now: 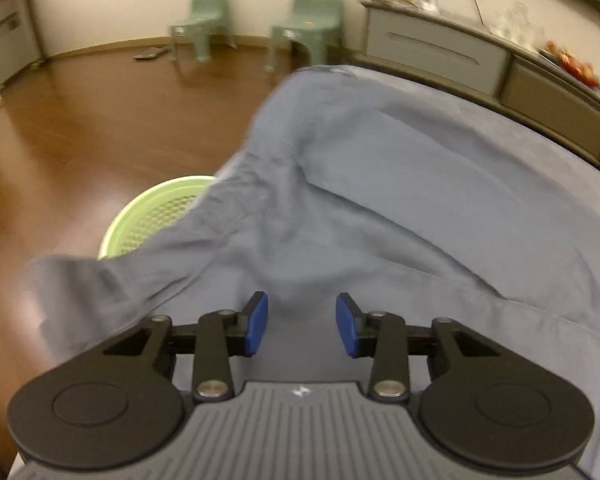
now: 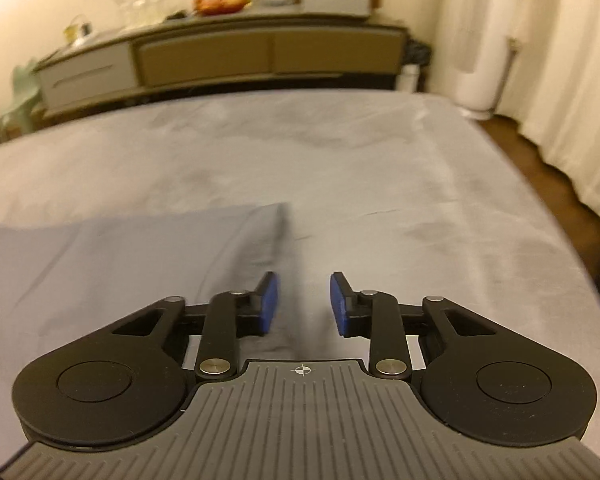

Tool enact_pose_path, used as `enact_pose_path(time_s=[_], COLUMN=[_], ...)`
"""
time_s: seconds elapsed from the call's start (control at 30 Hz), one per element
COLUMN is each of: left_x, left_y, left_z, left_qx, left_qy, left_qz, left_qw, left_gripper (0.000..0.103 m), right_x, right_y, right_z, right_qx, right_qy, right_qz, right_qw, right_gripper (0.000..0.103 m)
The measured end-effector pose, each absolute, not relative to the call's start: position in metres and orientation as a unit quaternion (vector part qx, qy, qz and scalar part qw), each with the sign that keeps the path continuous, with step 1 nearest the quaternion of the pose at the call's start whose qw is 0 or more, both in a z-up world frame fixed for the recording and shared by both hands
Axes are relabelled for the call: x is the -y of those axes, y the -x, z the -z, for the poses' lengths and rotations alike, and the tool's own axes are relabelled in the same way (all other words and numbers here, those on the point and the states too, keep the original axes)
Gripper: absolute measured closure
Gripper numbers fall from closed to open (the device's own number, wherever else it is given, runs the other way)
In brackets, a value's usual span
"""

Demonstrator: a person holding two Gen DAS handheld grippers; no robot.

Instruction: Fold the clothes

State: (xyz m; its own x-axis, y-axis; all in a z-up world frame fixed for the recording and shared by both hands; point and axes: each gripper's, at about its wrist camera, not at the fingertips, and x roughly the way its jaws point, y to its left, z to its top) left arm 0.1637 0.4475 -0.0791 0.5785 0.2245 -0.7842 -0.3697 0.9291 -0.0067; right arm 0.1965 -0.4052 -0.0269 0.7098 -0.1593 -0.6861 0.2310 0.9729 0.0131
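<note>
Your wide bed with its pale grey sheet (image 2: 340,152) fills most of the right wrist view, reaching far toward a long low sideboard (image 2: 220,56) against the wall. The slate-blue cotton garment (image 1: 360,200) lies rumpled on the bed's left part, one loose end spilling over the left edge above the brown wooden floor (image 1: 80,120); in the right wrist view its flat corner (image 2: 120,248) sits near and left. A round pale green plastic laundry basket (image 1: 148,216) stands on the floor, partly hidden behind that hanging end. Two green plastic chairs (image 1: 304,16) stand far off. Your left gripper (image 1: 302,326) hovers over the garment, jaws apart and empty. Your right gripper (image 2: 304,304) is at the garment's right edge, jaws likewise apart, gripping nothing.
</note>
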Motion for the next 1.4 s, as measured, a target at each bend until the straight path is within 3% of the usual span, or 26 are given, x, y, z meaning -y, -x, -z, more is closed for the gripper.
enact_pose_path(time_s=[0.07, 0.13, 0.4, 0.6, 0.63, 0.8, 0.87, 1.17, 1.27, 1.4], left_x=[-0.452, -0.458, -0.507, -0.549, -0.551, -0.554, -0.552, -0.530, -0.520, -0.511], left_y=[-0.135, -0.115, -0.065, -0.056, -0.055, -0.044, -0.044, -0.069, -0.077, -0.081], left_z=[0.060, 0.048, 0.053, 0.080, 0.081, 0.078, 0.076, 0.082, 0.083, 0.083], left_qx=[-0.382, -0.355, -0.354, -0.380, -0.379, -0.363, -0.361, -0.388, -0.392, -0.398], left_qy=[0.130, 0.176, 0.272, 0.323, 0.327, 0.343, 0.343, 0.318, 0.303, 0.288], left_qz=[-0.156, -0.137, -0.174, -0.180, -0.179, -0.180, -0.184, -0.204, -0.207, -0.201], left_qw=[0.902, 0.908, 0.878, 0.848, 0.847, 0.847, 0.847, 0.841, 0.843, 0.847], left_gripper=[0.056, 0.049, 0.050, 0.051, 0.051, 0.046, 0.042, 0.037, 0.035, 0.035], right_x=[0.412, 0.413, 0.326, 0.293, 0.294, 0.320, 0.340, 0.410, 0.407, 0.395], right_y=[-0.173, -0.151, -0.127, -0.142, -0.144, -0.130, -0.122, -0.040, -0.045, -0.071], right_z=[0.011, 0.005, 0.015, 0.041, 0.041, 0.022, 0.011, 0.015, 0.030, 0.043], right_qx=[-0.343, -0.337, -0.379, -0.432, -0.431, -0.407, -0.381, -0.377, -0.392, -0.379], right_qy=[-0.070, -0.079, 0.019, 0.054, 0.046, -0.013, -0.043, -0.233, -0.278, -0.296], right_qz=[0.099, 0.087, -0.032, -0.004, 0.005, 0.054, 0.084, 0.181, 0.152, 0.137], right_qw=[0.932, 0.934, 0.925, 0.900, 0.901, 0.912, 0.920, 0.878, 0.864, 0.866], right_gripper=[0.059, 0.059, 0.059, 0.056, 0.050, 0.043, 0.028, 0.027, 0.033, 0.033])
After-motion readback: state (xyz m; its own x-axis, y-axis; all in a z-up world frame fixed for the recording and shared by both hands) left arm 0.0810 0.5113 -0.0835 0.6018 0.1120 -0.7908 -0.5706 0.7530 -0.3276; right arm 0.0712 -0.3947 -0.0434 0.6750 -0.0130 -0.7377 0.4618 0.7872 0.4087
